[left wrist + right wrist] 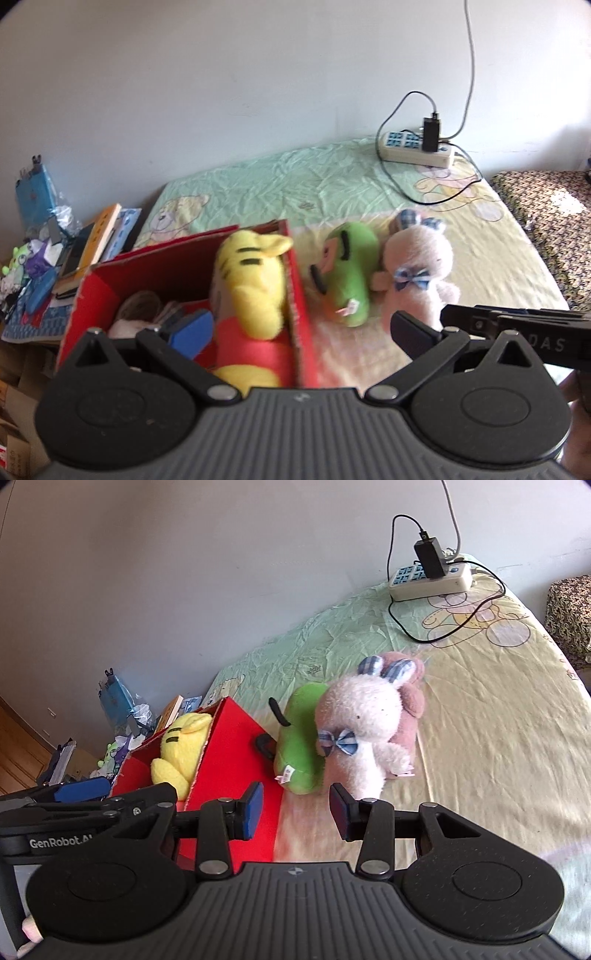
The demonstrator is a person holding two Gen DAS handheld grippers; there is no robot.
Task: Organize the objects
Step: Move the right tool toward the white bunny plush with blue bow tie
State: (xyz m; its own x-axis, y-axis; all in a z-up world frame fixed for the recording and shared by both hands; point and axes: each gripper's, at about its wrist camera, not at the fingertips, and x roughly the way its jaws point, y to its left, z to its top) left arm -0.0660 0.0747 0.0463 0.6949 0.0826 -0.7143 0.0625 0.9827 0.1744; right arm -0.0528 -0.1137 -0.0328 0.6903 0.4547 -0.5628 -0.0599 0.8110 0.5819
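An open red cardboard box [184,266] [236,746] stands on the bed with a yellow striped plush [255,291] [181,746] lying inside it. Just right of the box lie a green plush [347,273] [299,734] and a whitish-pink bunny [417,273] [362,720] with blue checked ears and bow. A darker pink plush [410,698] shows behind the bunny. My left gripper [301,328] is open wide over the box's right wall, one pad inside the box and one outside. My right gripper [297,812] is open near the box's outer wall, in front of the green plush, holding nothing.
A white power strip [417,147] [428,578] with a black charger and cables lies at the bed's far end by the wall. Books and clutter [55,266] are piled left of the bed. A brown patterned surface [546,214] adjoins the bed on the right.
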